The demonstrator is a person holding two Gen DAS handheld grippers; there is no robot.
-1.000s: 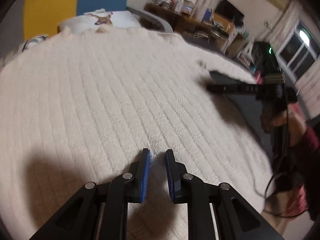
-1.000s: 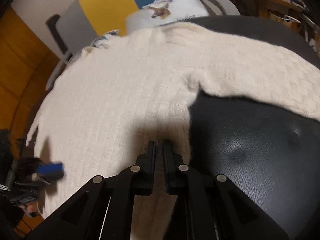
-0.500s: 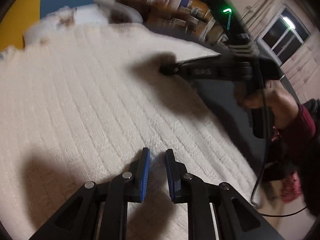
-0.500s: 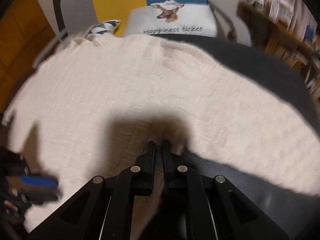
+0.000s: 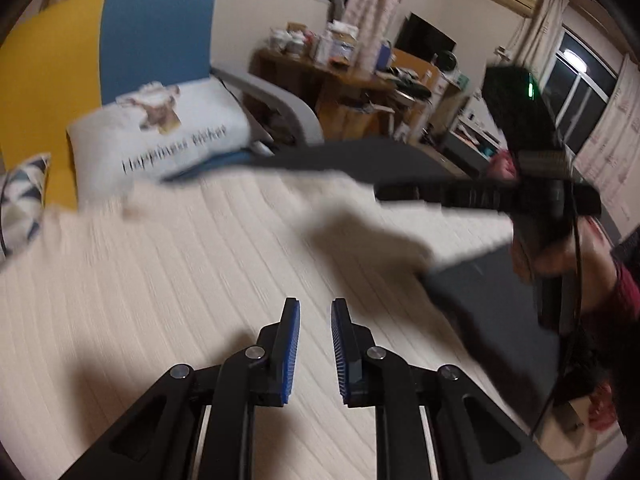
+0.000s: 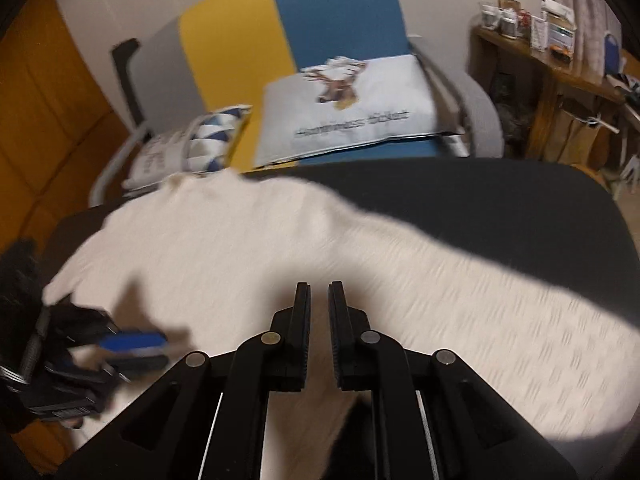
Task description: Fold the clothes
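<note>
A cream knitted sweater (image 5: 160,280) lies spread flat on a dark padded surface (image 5: 500,292). My left gripper (image 5: 314,304) hovers above the sweater's body, its blue pads a little apart with nothing between them. My right gripper (image 6: 319,288) hangs over the sweater (image 6: 240,248) near where a sleeve runs off to the right; its jaws are opening and hold nothing. From the left wrist view, the right gripper (image 5: 384,194) shows as a blurred dark bar held by a hand (image 5: 560,256). The left gripper (image 6: 160,346) appears low left in the right wrist view.
Behind the dark surface (image 6: 500,200) stands a blue and yellow chair (image 6: 340,20) with a white deer-print pillow (image 6: 352,112) and a patterned cushion (image 6: 216,136). A cluttered wooden desk (image 5: 352,80) and windows (image 5: 576,92) lie further back right.
Both grippers have lifted away from the sweater, and both views now tilt up toward the chair. The right gripper's jaws, shut before, have parted a little. The left jaws stand as before.
</note>
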